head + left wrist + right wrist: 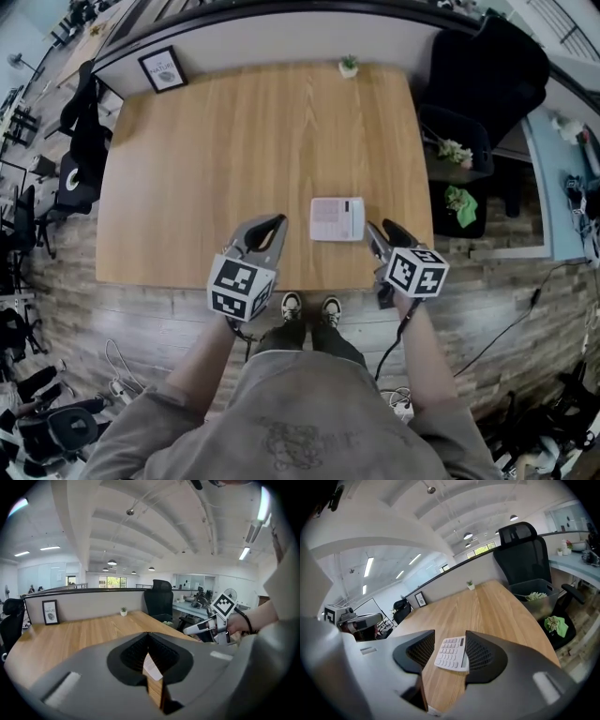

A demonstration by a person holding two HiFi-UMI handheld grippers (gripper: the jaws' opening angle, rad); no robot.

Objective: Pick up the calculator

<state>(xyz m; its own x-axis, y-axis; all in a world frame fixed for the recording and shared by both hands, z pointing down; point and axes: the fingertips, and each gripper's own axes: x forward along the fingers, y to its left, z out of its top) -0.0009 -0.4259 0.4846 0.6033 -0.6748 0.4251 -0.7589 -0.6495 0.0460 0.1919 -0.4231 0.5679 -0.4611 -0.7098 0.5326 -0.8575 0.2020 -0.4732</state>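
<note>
A white calculator (pixel 337 218) lies flat on the wooden table (pixel 234 159), close to the front edge. My right gripper (pixel 382 232) hovers just right of it, open. In the right gripper view the calculator (pixel 451 653) shows in the gap between the two dark jaws, lying on the wood a little ahead of the right gripper (pixel 450 638) and not gripped. My left gripper (pixel 274 228) hangs left of the calculator, over the table's front edge. In the left gripper view the tips of the left gripper (pixel 148 637) meet, shut on nothing.
At the table's far edge stand a framed picture (pixel 162 69) and a small potted plant (pixel 349 66). A black office chair (pixel 487 66) and a dark bin (pixel 455 150) sit to the right. The person's shoes (pixel 307 306) are below the front edge.
</note>
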